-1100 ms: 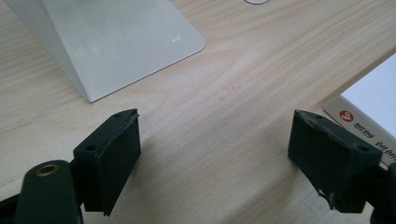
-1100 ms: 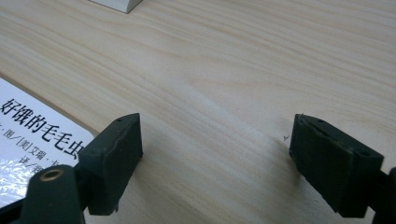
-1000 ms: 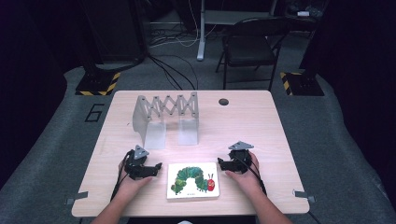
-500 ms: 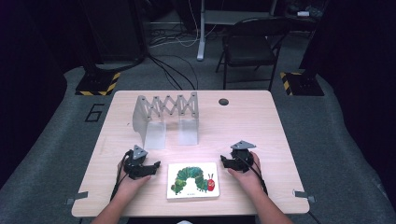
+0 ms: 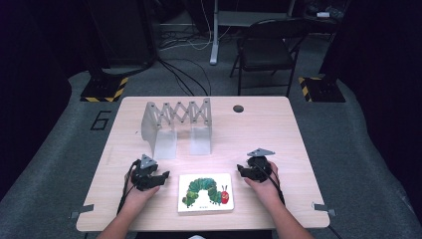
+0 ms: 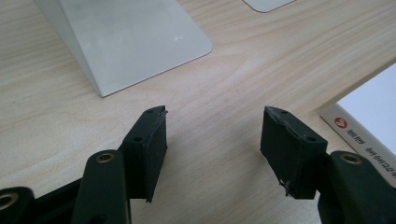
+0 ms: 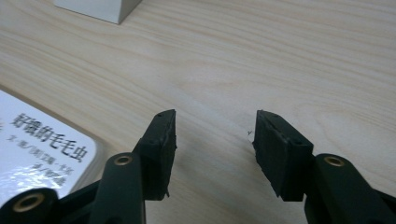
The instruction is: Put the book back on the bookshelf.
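- Book (image 5: pixel 206 192) lies flat at the near table (image 5: pixel 278 129) edge, unmoved over the last second, no task begun.
- Left gripper (image 5: pixel 149 177) and right gripper (image 5: pixel 255 169) flank it, still gaping, empty.
- Rack (image 5: pixel 176 122) stands beyond.

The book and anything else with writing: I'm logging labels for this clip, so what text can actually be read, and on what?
"好餓的毛毛虫": title on the book's white cover, right gripper view.
Smaller lines under that title: too blurred to read.
Red logo and print along the book's edge, left gripper view: too small to read.
"6": painted on the floor left of the table, high view.
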Demonstrator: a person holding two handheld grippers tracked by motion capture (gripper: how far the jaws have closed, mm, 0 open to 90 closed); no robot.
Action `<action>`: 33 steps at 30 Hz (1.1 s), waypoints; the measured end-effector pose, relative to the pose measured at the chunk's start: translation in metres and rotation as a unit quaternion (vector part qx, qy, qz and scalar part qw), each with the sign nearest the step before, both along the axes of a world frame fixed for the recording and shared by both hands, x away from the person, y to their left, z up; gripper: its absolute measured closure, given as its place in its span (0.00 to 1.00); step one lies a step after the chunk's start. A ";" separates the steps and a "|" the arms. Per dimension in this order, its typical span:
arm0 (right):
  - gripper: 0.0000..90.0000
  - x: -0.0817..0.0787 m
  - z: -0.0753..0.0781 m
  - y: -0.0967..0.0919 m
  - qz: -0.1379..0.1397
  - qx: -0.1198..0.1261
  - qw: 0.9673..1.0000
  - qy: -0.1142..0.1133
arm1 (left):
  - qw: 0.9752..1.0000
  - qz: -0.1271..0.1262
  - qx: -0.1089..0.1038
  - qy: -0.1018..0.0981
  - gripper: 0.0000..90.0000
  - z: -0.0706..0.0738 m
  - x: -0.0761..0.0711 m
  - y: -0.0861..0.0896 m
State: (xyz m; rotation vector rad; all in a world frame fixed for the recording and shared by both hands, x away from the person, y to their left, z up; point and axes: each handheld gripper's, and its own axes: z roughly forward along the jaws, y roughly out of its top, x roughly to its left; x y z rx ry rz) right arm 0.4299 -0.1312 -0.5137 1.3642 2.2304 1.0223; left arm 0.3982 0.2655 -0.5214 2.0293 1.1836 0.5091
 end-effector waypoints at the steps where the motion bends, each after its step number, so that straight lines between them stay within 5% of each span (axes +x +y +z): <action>1: 0.56 0.000 0.002 0.000 0.002 0.008 1.000 0.003 | 1.000 -0.003 0.002 0.000 0.47 0.001 -0.001 0.000; 13: 0.57 -0.004 0.014 0.005 0.028 0.016 0.999 0.011 | 1.000 -0.012 -0.024 0.015 0.50 0.011 -0.008 -0.003; 22: 0.59 -0.010 0.029 0.007 0.040 0.026 0.999 0.001 | 0.997 -0.045 -0.053 0.021 0.52 0.025 -0.025 -0.010; 26: 0.57 -0.013 0.037 0.015 0.052 0.024 0.998 -0.004 | 0.997 -0.053 -0.046 0.019 0.52 0.033 -0.032 -0.016; 33: 0.56 -0.017 0.054 0.031 0.092 0.016 0.995 0.027 | 0.996 -0.069 -0.044 0.030 0.52 0.046 -0.048 -0.022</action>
